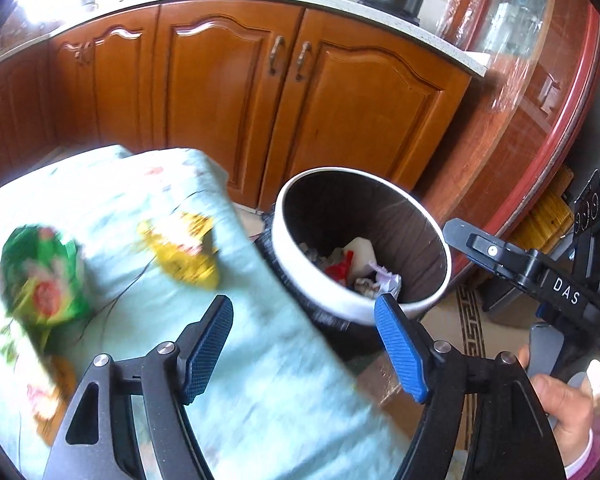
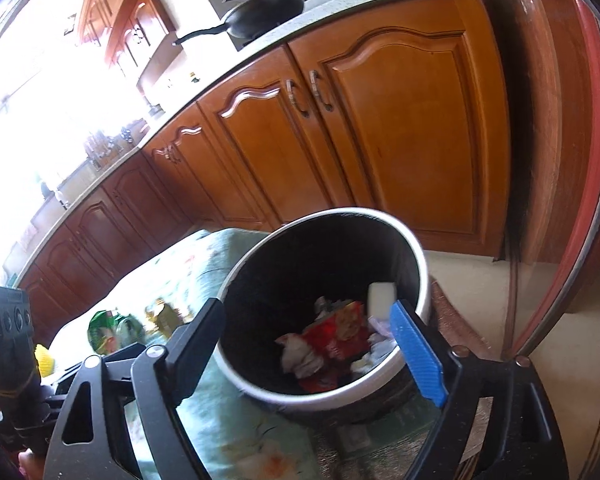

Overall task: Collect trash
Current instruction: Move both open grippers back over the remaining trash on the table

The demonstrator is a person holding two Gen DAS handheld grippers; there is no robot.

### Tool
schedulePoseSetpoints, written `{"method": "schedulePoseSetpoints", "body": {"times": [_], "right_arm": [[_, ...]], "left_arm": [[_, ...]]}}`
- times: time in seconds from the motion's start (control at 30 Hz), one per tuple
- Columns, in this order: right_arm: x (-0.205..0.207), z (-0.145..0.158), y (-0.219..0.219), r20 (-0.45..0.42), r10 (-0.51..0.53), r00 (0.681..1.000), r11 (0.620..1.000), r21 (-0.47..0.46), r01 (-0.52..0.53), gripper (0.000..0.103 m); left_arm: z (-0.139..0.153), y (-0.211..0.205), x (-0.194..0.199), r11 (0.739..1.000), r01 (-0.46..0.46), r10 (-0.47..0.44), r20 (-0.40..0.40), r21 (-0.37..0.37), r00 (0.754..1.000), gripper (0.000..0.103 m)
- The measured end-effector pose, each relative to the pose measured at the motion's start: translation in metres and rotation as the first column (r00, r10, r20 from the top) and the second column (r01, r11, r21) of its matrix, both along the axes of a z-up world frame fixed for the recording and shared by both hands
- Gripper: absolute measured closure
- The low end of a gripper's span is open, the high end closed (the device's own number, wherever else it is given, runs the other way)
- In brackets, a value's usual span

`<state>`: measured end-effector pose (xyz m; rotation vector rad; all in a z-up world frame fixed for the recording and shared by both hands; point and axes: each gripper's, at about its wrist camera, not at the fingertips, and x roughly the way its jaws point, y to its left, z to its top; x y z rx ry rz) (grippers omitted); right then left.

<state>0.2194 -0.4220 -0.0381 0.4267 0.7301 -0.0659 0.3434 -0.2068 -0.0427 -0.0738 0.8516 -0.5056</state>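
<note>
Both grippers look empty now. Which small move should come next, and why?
Probably move the left gripper left toward the yellow crinkled wrapper on the pale green floral cloth. Its fingers stand open and hold nothing, the right gripper is open above the round white-rimmed trash bin, which already holds scraps, and this wrapper looks nearer than the green snack bag.

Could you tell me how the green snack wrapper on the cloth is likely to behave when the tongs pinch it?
The green snack wrapper looks crumpled and thin, so probably floppy and light. Its glossy film may slip between the pads. Lying on the soft cloth, it may slide rather than lift cleanly.
</note>
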Motion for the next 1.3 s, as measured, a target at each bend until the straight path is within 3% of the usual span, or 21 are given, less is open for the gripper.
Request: {"method": "schedulePoseSetpoints", "body": {"times": [0.37,0.73,0.97,1.3], "right_arm": [[-0.009,-0.004,0.065,-0.001,0.107,0.994,0.994,0.036,-0.106,0.015],[-0.005,-0.012,0.115,-0.020,0.193,0.981,0.981,0.036,-0.192,0.015],[0.003,-0.018,0.139,-0.029,0.242,0.970,0.970,0.025,-0.241,0.015],[0.035,-0.024,0.153,-0.038,0.298,0.954,0.953,-0.035,-0.300,0.015]], "left_arm": [[0.009,0.081,-0.047,0.991,-0.132,0.131,-0.019,-0.033,0.991,0.029],[0.017,0.161,-0.085,0.950,-0.302,0.299,-0.043,-0.080,0.953,0.028],[0.011,0.186,-0.087,0.928,-0.360,0.350,-0.102,-0.102,0.931,0.025],[0.001,0.195,-0.051,0.911,-0.391,0.362,-0.196,-0.132,0.911,0.024]]}}
